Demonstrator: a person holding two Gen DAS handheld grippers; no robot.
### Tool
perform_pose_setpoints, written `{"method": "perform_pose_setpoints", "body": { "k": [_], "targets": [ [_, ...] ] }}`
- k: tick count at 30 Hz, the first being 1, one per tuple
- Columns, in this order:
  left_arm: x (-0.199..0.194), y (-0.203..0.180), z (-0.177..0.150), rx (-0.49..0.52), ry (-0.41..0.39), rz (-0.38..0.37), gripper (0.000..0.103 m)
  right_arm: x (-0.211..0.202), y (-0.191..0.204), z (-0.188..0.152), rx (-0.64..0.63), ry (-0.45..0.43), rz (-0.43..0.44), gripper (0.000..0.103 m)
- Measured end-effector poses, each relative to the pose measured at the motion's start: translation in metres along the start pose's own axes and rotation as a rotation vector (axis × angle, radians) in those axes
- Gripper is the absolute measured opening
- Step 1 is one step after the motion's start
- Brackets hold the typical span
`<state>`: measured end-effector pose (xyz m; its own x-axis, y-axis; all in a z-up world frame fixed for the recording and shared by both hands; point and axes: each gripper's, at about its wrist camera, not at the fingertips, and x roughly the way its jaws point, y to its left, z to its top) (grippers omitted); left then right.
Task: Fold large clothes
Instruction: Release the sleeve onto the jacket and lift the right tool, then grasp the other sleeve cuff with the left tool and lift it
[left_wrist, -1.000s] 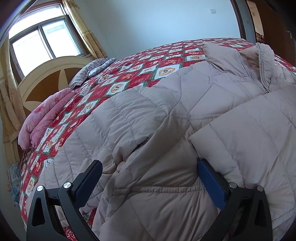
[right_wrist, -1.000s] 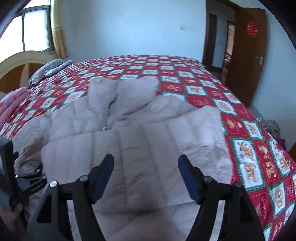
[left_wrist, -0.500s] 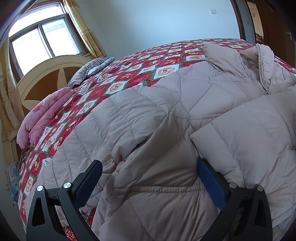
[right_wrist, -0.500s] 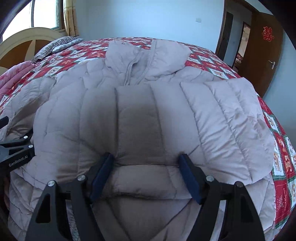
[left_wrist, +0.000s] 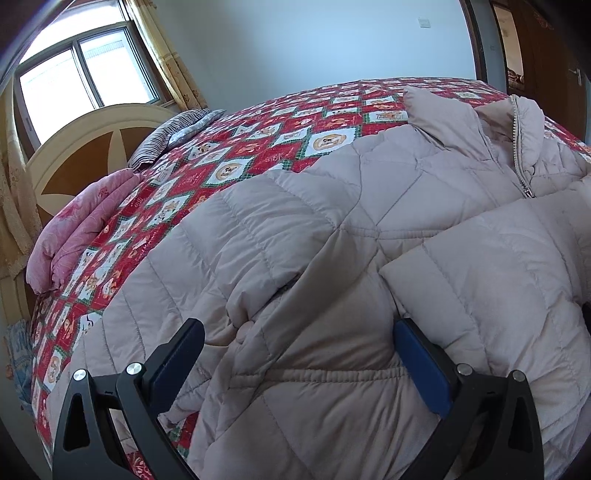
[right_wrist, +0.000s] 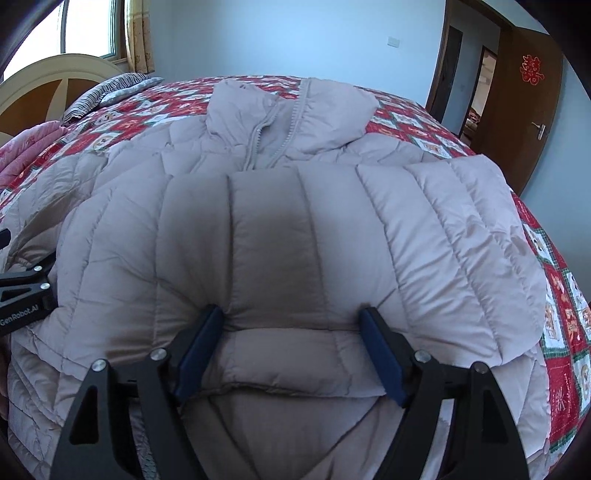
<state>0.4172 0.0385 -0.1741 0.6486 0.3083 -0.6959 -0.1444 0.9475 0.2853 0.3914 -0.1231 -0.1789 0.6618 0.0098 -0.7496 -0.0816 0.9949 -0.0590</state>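
A beige quilted down jacket (right_wrist: 280, 229) lies spread on the bed, front up, collar at the far end from both tools, one sleeve folded across its chest. The right tool (right_wrist: 291, 347) stands wide, its fingers pressed into that sleeve's puffy panel. The left tool (left_wrist: 295, 362) stands wide over the jacket's side. Beyond lies the red patchwork quilt (left_wrist: 258, 133), with a pink blanket (left_wrist: 74, 232) far left.

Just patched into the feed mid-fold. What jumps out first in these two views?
A big puffy beige coat fills both views, spread over a red patchwork bedspread, with one sleeve folded across its front. The right tool sits open with its fingers pressed against the padded fabric; the left tool is open over the coat's other side. A pink quilt lies by the headboard.
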Motion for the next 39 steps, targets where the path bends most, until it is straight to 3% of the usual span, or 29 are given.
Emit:
{"method": "perform_pose_setpoints", "body": {
  "k": [5,9,13,18,22,25,28,29,31,32,34,39],
  "targets": [
    [-0.033,0.053,-0.004,-0.036,-0.056,0.053,0.102,-0.001,-0.001,-0.001,0.003,-0.003,-0.001,0.081],
    [-0.046,0.114,-0.025,-0.041,-0.075,0.15,0.102,-0.002,-0.002,-0.002,0.005,-0.006,0.0,0.081],
    [-0.041,0.187,-0.063,-0.096,-0.019,0.277,0.102,-0.003,-0.002,-0.002,0.007,-0.011,-0.001,0.081],
    [-0.035,0.269,-0.112,-0.26,0.055,0.414,0.102,-0.003,-0.003,-0.002,0.009,-0.013,0.002,0.081],
    [-0.025,0.291,-0.135,-0.321,0.11,0.4,0.102,-0.004,-0.003,-0.002,0.007,-0.015,0.0,0.082],
    [-0.016,0.292,-0.142,-0.381,0.127,0.308,0.102,-0.005,-0.002,-0.002,0.006,-0.017,-0.003,0.082],
    [-0.007,0.287,-0.145,-0.419,0.146,0.267,0.1,-0.005,-0.002,-0.002,0.006,-0.019,-0.004,0.082],
    [-0.004,0.287,-0.146,-0.434,0.151,0.248,0.098,-0.005,-0.002,-0.002,0.007,-0.019,-0.004,0.082],
    [-0.004,0.285,-0.145,-0.46,0.145,0.173,0.065,-0.005,-0.003,-0.002,0.008,-0.019,-0.002,0.082],
    [-0.006,0.283,-0.144,-0.455,0.137,0.151,0.058,-0.005,-0.003,-0.002,0.009,-0.019,-0.001,0.082],
    [-0.01,0.275,-0.139,-0.407,0.116,0.125,0.017,-0.006,-0.004,-0.003,0.011,-0.02,0.001,0.082],
    [-0.025,0.271,-0.127,-0.347,0.073,0.134,0.008,-0.006,-0.005,-0.003,0.017,-0.023,0.005,0.082]
  ]
}}
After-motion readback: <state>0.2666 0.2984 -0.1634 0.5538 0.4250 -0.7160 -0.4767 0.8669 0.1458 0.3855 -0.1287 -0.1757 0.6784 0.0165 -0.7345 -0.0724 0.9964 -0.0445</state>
